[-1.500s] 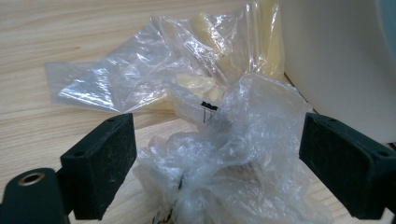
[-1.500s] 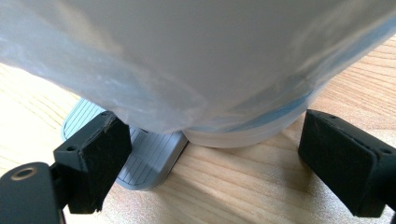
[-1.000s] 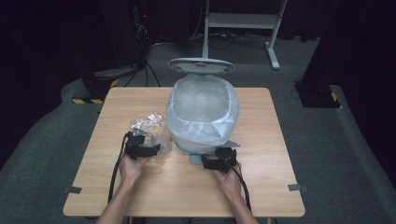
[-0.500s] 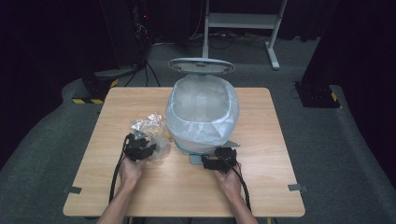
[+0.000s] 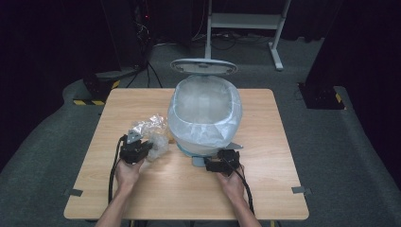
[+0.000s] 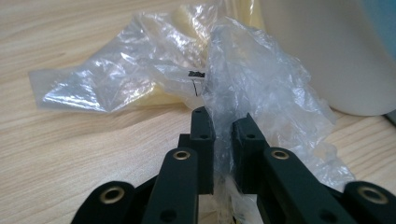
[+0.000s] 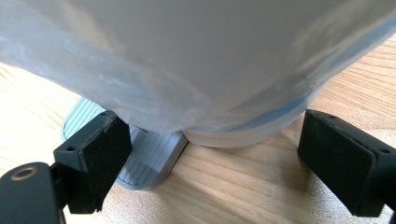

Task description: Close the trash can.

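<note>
Pinching a fold of crumpled clear plastic bag [image 6: 261,93], the left gripper [image 6: 223,133] had just been closing, its jaws pressed nearly together on the film. The bag lay glossy and creased at centre-left of the desk [image 5: 283,189], beside the lined pedal bin [image 5: 205,111]. The right gripper [image 7: 210,172] stood spread over the grey ribbed pedal [image 7: 149,158].

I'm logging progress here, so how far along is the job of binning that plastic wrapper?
Done: the pedal bin is lined and its lid stands open. In hand: the left gripper has just closed on the crumpled plastic wrapper beside the bin; the right gripper sits open at the pedal. Left: carrying the wrapper into the bin.
</note>
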`<control>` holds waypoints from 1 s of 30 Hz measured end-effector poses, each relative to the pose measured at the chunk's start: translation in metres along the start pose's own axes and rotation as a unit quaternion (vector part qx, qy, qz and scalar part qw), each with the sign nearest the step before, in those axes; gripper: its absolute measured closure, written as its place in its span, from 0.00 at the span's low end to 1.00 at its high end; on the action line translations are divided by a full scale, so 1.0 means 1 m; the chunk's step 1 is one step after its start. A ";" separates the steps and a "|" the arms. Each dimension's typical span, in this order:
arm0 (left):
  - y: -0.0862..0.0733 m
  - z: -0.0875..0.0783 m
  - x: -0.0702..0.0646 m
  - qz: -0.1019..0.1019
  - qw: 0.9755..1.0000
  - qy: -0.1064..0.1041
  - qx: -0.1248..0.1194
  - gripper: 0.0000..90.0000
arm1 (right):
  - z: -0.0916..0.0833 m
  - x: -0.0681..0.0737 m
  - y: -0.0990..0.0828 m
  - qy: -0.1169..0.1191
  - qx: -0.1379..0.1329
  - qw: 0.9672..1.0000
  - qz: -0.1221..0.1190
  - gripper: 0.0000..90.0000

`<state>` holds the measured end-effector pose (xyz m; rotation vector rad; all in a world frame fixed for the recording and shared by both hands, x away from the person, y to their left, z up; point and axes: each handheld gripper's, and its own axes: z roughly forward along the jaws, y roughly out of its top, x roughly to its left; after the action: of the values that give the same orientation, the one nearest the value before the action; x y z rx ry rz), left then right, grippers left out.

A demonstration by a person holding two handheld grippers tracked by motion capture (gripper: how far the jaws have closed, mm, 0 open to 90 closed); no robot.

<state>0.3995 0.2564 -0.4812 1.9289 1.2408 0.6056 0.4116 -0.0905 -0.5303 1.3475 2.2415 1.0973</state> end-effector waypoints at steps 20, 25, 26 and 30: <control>0.038 -0.057 0.010 -0.009 0.995 -0.071 -0.067 0.93 | 0.000 0.000 0.000 0.000 0.000 1.000 0.001 0.11; 0.050 -0.070 0.011 -0.009 0.993 -0.088 -0.080 0.93 | 0.000 0.000 0.000 0.000 0.000 1.000 0.000 0.11; 0.053 -0.073 0.010 -0.007 0.992 -0.093 -0.081 0.94 | 0.000 0.000 0.000 0.000 0.000 1.000 0.000 0.11; 0.065 -0.083 0.008 0.012 0.992 -0.100 -0.077 0.94 | 0.000 0.000 0.000 0.000 0.000 1.000 0.000 0.11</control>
<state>0.3790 0.2755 -0.3789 1.8286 1.0174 0.4915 0.4117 -0.0905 -0.5304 1.3476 2.2417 1.0969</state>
